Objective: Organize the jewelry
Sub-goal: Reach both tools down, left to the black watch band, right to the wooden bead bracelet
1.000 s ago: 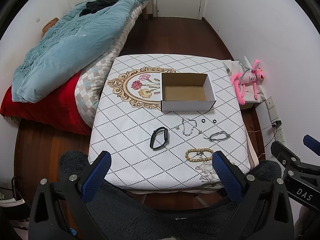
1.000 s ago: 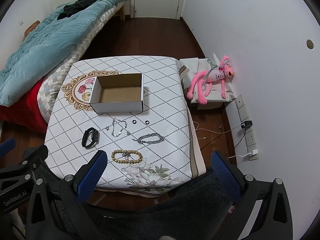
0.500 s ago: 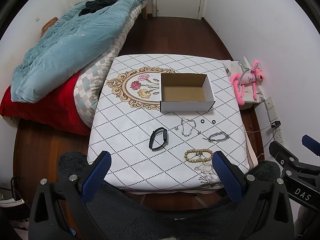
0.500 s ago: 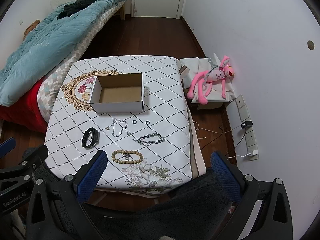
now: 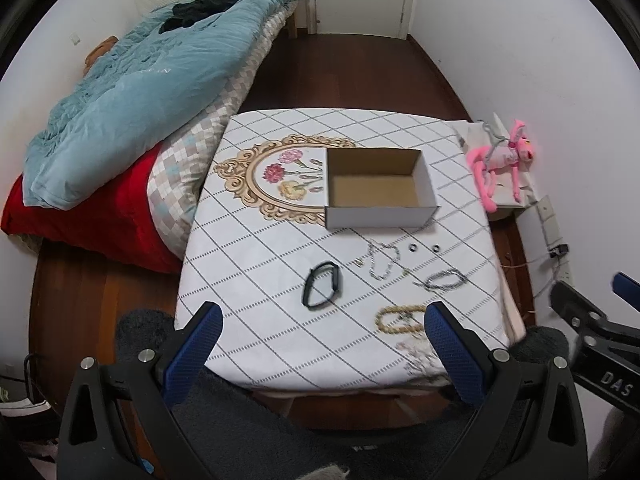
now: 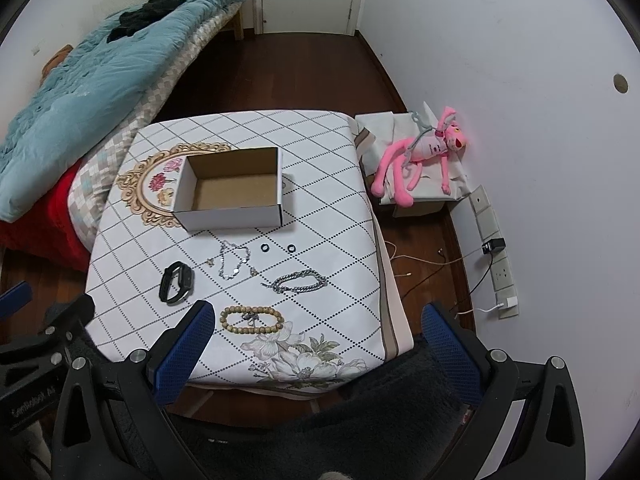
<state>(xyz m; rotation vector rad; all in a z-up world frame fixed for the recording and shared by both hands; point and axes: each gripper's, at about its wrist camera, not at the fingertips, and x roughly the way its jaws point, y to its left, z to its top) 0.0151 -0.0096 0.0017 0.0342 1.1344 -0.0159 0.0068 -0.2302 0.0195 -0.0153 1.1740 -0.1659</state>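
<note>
Both tools, left tool [image 5: 318,344] and right tool [image 6: 318,346], are wide apart, holding nothing. The beads [image 6: 251,320] lie near the worktop [image 6: 344,216] front edge; a clumsy grab could knock them off. The box [image 6: 232,188] is empty.

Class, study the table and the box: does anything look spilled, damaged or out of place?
Nothing looks damaged or spilled. The cardboard box sits upright and empty, while the black band, thin chain, two rings, silver bracelet and bead bracelet lie separately on the tablecloth, simply not yet sorted.
</note>
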